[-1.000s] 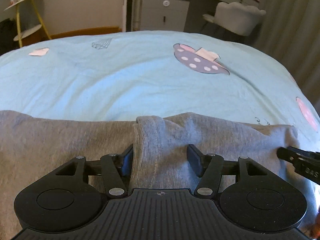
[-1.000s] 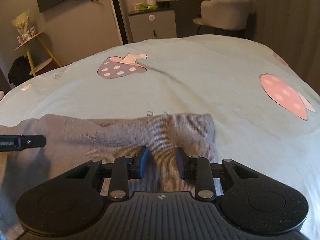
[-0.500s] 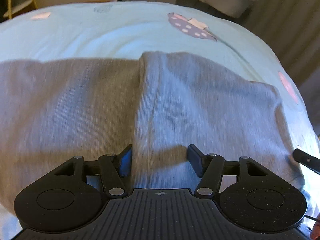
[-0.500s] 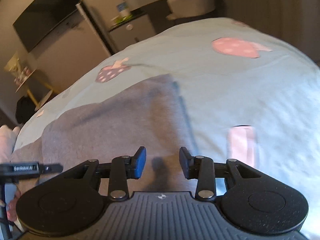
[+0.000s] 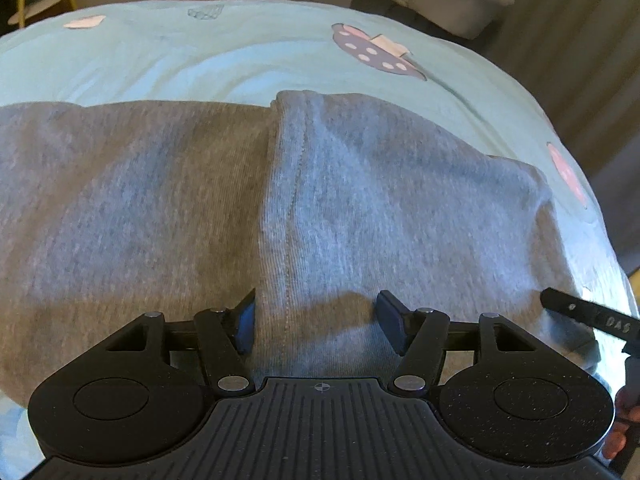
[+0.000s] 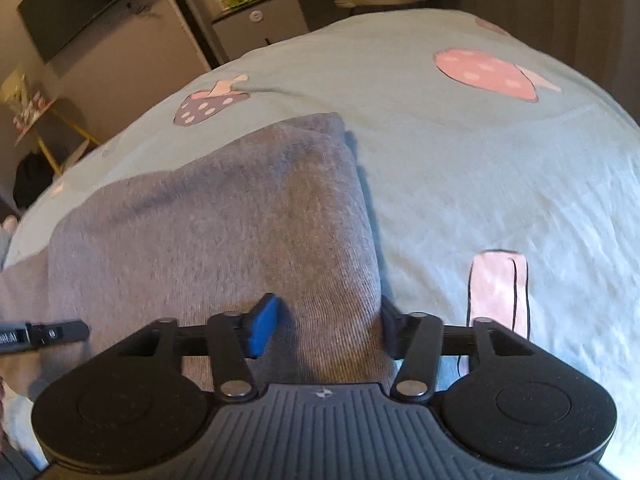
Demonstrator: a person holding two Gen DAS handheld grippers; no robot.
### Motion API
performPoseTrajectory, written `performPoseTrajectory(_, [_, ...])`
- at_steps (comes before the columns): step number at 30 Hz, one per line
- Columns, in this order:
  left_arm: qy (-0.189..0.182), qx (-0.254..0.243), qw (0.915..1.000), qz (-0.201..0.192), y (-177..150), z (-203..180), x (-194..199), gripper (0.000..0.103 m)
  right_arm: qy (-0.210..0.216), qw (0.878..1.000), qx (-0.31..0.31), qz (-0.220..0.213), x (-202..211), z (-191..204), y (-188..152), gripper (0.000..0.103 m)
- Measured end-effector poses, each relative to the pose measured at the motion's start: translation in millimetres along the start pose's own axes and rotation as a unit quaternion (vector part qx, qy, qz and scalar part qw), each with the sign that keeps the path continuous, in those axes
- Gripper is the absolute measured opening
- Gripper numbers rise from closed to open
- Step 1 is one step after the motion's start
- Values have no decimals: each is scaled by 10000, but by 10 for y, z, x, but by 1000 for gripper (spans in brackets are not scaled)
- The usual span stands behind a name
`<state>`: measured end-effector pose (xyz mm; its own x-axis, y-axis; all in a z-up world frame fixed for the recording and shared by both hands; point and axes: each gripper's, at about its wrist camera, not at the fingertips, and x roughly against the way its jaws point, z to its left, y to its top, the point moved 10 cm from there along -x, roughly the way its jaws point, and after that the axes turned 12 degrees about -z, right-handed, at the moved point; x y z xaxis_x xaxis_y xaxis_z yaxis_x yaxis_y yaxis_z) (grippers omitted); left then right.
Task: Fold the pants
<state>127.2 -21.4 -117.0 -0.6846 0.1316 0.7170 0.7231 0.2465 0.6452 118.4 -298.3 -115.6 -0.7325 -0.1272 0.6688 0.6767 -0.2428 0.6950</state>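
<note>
The grey ribbed-knit pants (image 5: 360,208) lie spread on the bed's pale blue mushroom-print sheet (image 5: 200,64), filling the lower half of both frames, with a folded layer ending at a vertical edge in the middle of the left view.

The risk I see is a grab of one layer only. My left gripper (image 5: 316,322) has its fingers wide apart astride that layered edge, holding nothing; if they close here they may pinch just the top ply, and the fold would slide askew. My right gripper (image 6: 324,324) straddles the pants' right border, fingers spread about the cloth and not clamped. Its right finger sits near the sheet and could catch it along with the fabric.

Both hands hover low at the near hem, pointing forward across the bed, side by side.
</note>
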Motion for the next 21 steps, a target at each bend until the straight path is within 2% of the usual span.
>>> performPoseTrajectory(1, [-12, 24, 10000, 9, -6, 1, -10, 65, -2, 9999, 120, -25, 7, 20, 1, 40])
performPoseTrajectory(2, [-11, 46, 10000, 15, -12, 2, -16, 65, -4, 9997, 237, -77, 22, 57, 15, 27])
performPoseTrajectory(3, [-9, 67, 10000, 15, -14, 2, -18, 65, -10, 9991, 406, -142, 51, 98, 35, 22])
performPoseTrajectory(5, [-124, 155, 9998, -6, -8, -32, 4, 65, -43, 9970, 729, -273, 124, 169, 72, 19])
performPoseTrajectory(8, [-539, 289, 9980, -156, 16, -151, 85, 68, -120, 9954, 834, -457, 187, 153, 133, 17])
performPoseTrajectory(10, [-505, 249, 9983, -153, -4, -148, 83, 68, -512, 9946, 828, -355, 76, -8, 92, 17])
performPoseTrajectory(13, [-238, 391, 9989, -30, -56, -6, 70, 67, -683, 9957, 620, -121, -9, -114, 74, 29])
performPoseTrajectory(14, [-180, 499, 9986, -42, -54, 63, 99, 67, -819, 9943, 673, -134, 24, -113, 101, 44])
performPoseTrajectory(15, [-123, 627, 9979, -49, -50, 135, 138, 67, -937, 9923, 777, -211, 86, -92, 129, 48])
performPoseTrajectory(18, [-41, 968, 9951, -181, -14, 341, 285, 67, -741, 9902, 1020, -592, 372, 107, 145, 48])
performPoseTrajectory(21, [-25, 1106, 9937, -198, -27, 392, 332, 67, -188, 9894, 1141, -878, 609, 446, 60, 46])
